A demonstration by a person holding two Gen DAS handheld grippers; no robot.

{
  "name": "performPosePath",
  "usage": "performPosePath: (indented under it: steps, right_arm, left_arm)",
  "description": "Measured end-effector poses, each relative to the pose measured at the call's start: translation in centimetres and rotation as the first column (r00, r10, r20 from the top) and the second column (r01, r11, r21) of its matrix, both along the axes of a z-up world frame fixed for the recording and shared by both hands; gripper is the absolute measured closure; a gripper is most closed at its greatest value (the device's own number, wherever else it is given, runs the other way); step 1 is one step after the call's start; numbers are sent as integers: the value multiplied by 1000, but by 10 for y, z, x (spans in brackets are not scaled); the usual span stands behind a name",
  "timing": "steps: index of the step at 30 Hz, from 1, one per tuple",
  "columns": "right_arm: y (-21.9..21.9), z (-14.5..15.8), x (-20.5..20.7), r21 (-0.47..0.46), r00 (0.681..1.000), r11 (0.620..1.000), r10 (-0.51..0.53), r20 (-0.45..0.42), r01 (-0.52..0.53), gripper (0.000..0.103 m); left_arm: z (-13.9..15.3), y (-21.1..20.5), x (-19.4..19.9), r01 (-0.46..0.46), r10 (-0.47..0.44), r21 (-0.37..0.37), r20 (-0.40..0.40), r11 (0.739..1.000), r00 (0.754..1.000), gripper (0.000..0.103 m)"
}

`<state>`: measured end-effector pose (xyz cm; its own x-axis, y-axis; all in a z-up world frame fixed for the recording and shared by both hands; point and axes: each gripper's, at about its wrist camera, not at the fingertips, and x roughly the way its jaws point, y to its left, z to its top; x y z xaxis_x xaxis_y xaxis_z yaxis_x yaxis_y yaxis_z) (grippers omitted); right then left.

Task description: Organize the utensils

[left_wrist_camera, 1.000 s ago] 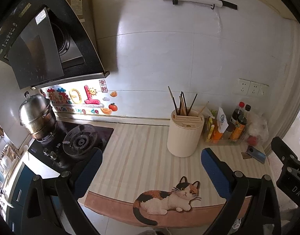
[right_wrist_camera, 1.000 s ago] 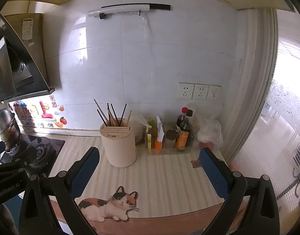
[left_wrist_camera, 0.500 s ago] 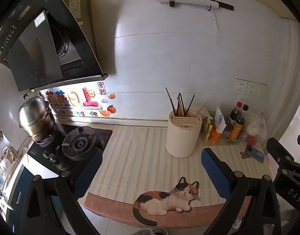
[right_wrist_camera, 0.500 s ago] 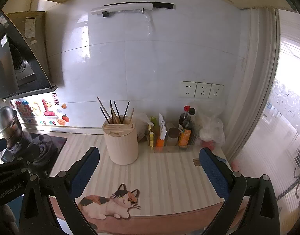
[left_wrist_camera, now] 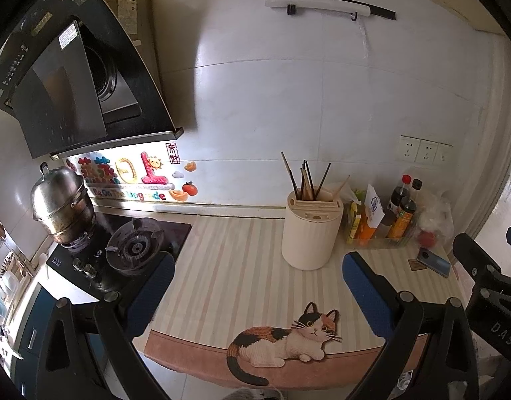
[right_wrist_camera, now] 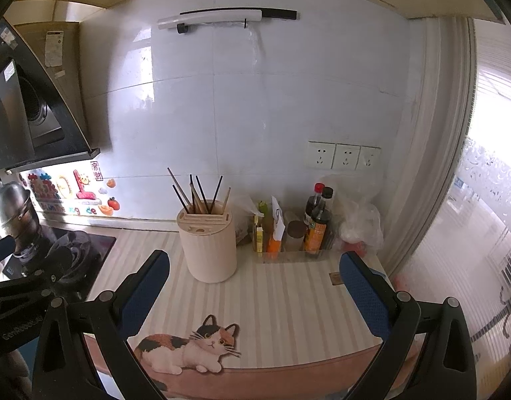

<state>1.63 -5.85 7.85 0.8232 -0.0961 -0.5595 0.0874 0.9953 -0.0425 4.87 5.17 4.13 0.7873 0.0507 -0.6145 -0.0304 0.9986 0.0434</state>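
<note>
Striped countertop (right_wrist_camera: pixel 288 300) carries the utensil holder (right_wrist_camera: pixel 209 243) at frame centre, chopsticks (right_wrist_camera: pixel 202 193) inside. Left gripper (left_wrist_camera: pixel 258 286) and right gripper (right_wrist_camera: pixel 255 283) are spread, empty. Approach chopstick tops vertically; avoid tipping the holder.

Wall sticker (left_wrist_camera: pixel 130 194) reads "Be On The Upgrade"; right gripper (left_wrist_camera: pixel 502 333) body shows "DAS"

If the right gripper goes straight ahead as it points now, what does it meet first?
Probably the cream cylindrical utensil holder with chopsticks, slightly left of the open right gripper; depth is unclear.
</note>
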Motion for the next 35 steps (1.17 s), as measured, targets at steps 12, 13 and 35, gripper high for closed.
performPosePath:
  steps: [12, 13, 35]
  right_arm:
    - [0, 0, 0, -2, 1000, 1000, 2, 4, -2, 0]
    - [0, 0, 0, -2, 1000, 1000, 5, 3, -5, 0]
    - [-5, 3, -1, -5, 1000, 1000, 8, 14, -8, 0]
  left_arm:
    - [0, 1, 0, 1, -1, -1, 1, 1000, 1000, 0]
    - [1, 1, 0, 1, -1, -1, 1, 1000, 1000, 0]
    - [8, -5, 4, -28, 28, -15, 11, 999, 1000, 0]
